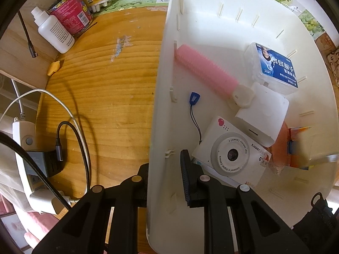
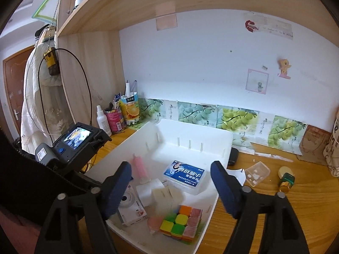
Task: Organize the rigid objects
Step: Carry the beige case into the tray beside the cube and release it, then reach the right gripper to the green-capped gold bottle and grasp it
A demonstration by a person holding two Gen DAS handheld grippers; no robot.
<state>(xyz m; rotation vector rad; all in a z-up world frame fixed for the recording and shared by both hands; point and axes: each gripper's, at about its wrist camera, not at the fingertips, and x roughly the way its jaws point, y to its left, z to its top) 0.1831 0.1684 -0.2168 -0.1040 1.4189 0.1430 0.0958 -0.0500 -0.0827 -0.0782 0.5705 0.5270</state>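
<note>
White bin [image 1: 161, 97] fills right half of left wrist view, its long wall running top to bottom mid-frame; left gripper [image 1: 164, 169] has that wall pinched between its fingers, one pad inside, other outside near frame bottom, so it looks clamped on the wall. Risk: if bin gets dragged or tipped by that one wall, everything loose inside slides and piles up, or the thin wall flexes and slips out of the pads. Right gripper [image 2: 171, 182] hangs open above the bin, lower centre of right wrist view, holding nothing; lowering it blind could knock the cube [image 2: 180, 222] or the blue-label box [image 2: 185, 176]. Inside bin: toy camera [image 1: 231, 152] lower centre, white block [image 1: 262, 116] half over it, pink roller [image 1: 203, 69] upper middle. Still outside on desk, right side of right wrist view: clear tub [image 2: 256, 173], green-gold bottle [image 2: 286, 182], likely next picks; bottle lies on its side, might roll. Hard to read: orange thing at right edge of left wrist view is motion-blurred; the cube probably, can't confirm. Dark item behind bin's far corner in right wrist view mostly hidden. Left gripper's outer finger is largely cut off by the wall
</note>
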